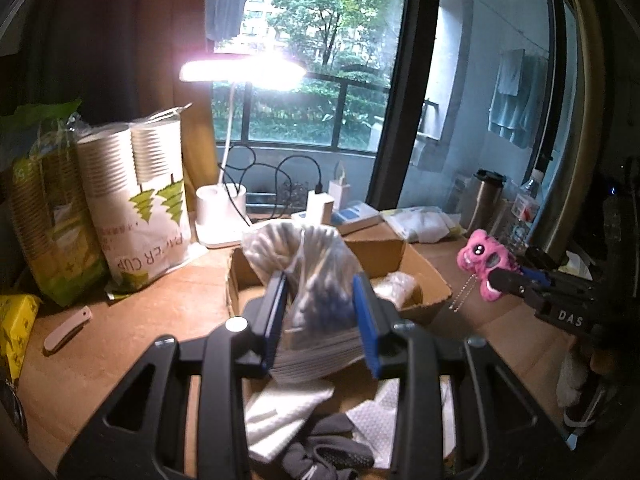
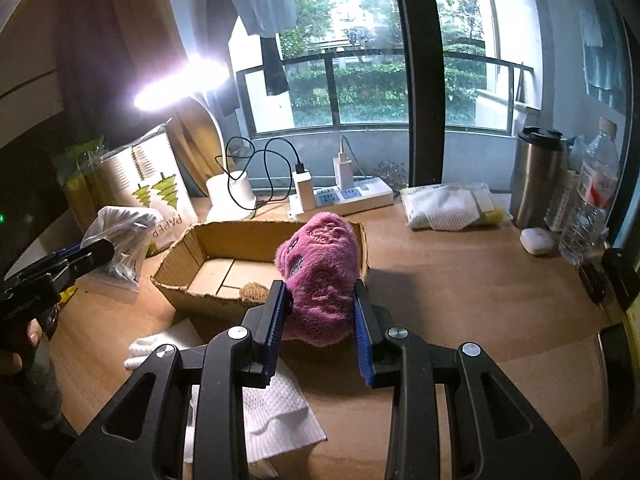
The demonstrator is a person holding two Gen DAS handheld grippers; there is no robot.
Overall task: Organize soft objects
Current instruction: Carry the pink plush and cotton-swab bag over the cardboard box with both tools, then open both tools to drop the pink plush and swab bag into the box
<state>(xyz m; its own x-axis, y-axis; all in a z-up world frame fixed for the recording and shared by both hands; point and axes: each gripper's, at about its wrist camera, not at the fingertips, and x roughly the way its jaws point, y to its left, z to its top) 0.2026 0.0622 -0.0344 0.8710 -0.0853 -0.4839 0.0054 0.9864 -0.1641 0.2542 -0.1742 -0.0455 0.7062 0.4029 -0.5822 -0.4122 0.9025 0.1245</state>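
Observation:
My left gripper (image 1: 322, 320) is shut on a clear plastic bag of cotton swabs (image 1: 308, 276), held up in front of the open cardboard box (image 1: 424, 276). The same bag (image 2: 118, 248) shows at the left of the right wrist view, left of the box (image 2: 188, 248). My right gripper (image 2: 320, 320) is shut on a pink plush toy (image 2: 320, 272), lifted over the box's near right corner. In the left wrist view that toy (image 1: 482, 256) hangs at the right with a bead chain below it. A light fuzzy item (image 2: 254, 292) lies inside the box.
White cloths (image 2: 276, 416) and a dark glove (image 1: 320, 452) lie on the wooden desk in front of the box. Behind stand a lit desk lamp (image 2: 232, 196), paper-cup packs (image 1: 136, 200), a power strip (image 2: 352, 196), a steel tumbler (image 2: 534, 176), a water bottle (image 2: 592, 200) and folded towels (image 2: 448, 204).

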